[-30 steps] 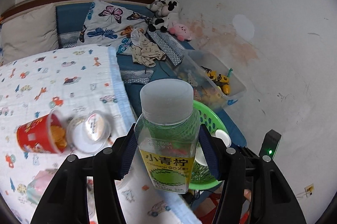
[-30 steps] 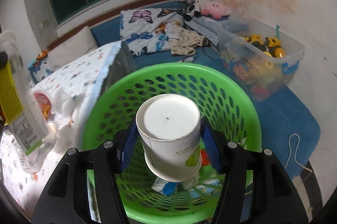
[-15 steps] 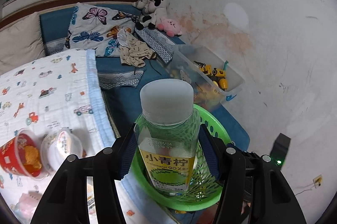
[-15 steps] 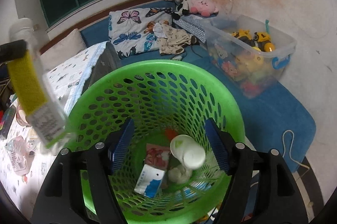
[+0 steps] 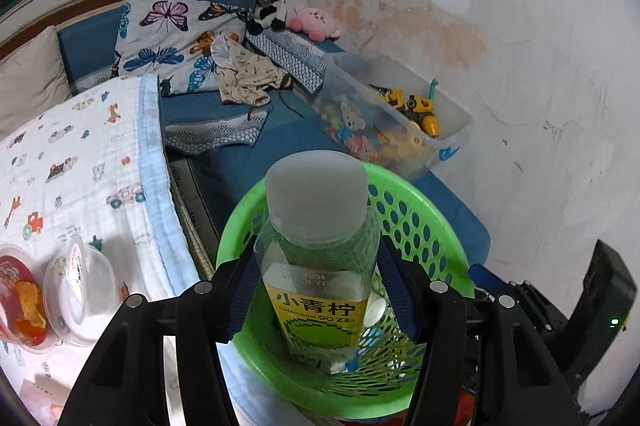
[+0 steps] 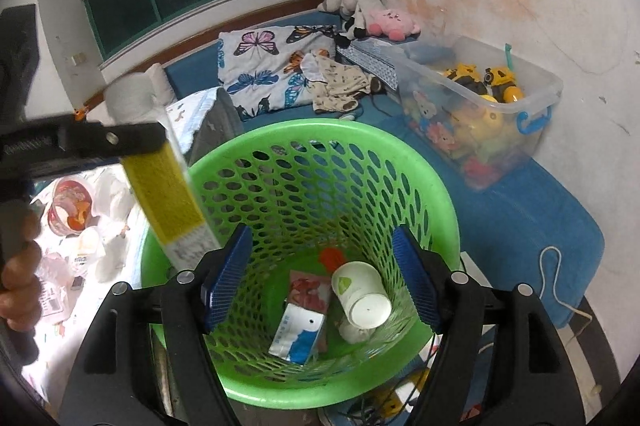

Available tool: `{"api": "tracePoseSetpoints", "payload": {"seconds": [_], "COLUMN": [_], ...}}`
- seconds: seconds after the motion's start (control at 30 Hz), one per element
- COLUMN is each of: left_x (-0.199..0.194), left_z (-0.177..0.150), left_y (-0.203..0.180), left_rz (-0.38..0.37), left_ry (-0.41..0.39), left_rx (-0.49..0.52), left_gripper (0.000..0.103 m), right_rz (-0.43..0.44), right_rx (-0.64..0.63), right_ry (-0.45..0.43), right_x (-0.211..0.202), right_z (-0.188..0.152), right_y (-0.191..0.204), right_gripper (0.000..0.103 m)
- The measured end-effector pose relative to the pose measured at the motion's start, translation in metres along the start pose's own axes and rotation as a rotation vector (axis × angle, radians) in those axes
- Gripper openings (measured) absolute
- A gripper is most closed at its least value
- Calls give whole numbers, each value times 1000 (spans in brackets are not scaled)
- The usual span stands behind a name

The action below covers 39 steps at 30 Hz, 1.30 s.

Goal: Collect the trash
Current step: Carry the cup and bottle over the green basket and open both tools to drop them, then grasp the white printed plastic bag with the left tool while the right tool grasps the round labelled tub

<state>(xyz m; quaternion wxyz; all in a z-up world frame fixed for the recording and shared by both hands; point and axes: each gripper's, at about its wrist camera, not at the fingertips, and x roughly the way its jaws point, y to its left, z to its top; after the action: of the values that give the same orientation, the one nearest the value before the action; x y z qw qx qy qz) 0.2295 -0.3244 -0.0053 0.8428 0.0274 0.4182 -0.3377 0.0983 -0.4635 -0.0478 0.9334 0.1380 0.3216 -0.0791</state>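
My left gripper [image 5: 316, 294] is shut on a clear plastic bottle [image 5: 316, 246] with a yellow-green label and grey cap, held upright over the near rim of the green mesh basket [image 5: 436, 226]. In the right wrist view the same bottle [image 6: 160, 169] hangs tilted at the basket's left rim. My right gripper [image 6: 320, 278] is open and empty above the basket [image 6: 400, 161]. Inside lie a white paper cup [image 6: 362, 296], a blue-white carton [image 6: 298, 332] and a red scrap [image 6: 332, 258].
A red snack cup [image 5: 20, 302] and a clear plastic lid [image 5: 80, 290] lie on the patterned blanket [image 5: 80, 161] at left. A clear toy bin [image 6: 480, 113] stands beyond the basket on the blue mat. The white wall is close on the right.
My right gripper opened and the paper cup dropped into the basket. My left gripper carried the bottle right, from above the blanket to over the basket.
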Motion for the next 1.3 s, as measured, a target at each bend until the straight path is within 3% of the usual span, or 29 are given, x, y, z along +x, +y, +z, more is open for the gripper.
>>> {"api": "tracePoseSetpoints", "payload": {"seconds": [0.13,0.53,0.73,0.9,1.3], "left_x": [-3,-56,-89,-119,-172], "left_z": [-3,-36,-63,-82,-133], "left_y": [1,24,55,87,171], "left_rz": [0,25,80,165,257], "left_ry": [-4,-41,-70,-102,-120], "left_rx": [5,-6,-42,-64,-176], "left_gripper": [64,65,68,80,93], "right_rz": [9,72,116,157,259], "right_rx": [-7,-35,-68,-99,-167], "right_ry": [-6,-29,-25,-15,15], "right_x": [-4,-23,-27,-27,-20], "right_z": [-1,-4,-7,-11,-11], "right_y": [5,32,55,80,135], "right_gripper": [74,79,80,82,86]}}
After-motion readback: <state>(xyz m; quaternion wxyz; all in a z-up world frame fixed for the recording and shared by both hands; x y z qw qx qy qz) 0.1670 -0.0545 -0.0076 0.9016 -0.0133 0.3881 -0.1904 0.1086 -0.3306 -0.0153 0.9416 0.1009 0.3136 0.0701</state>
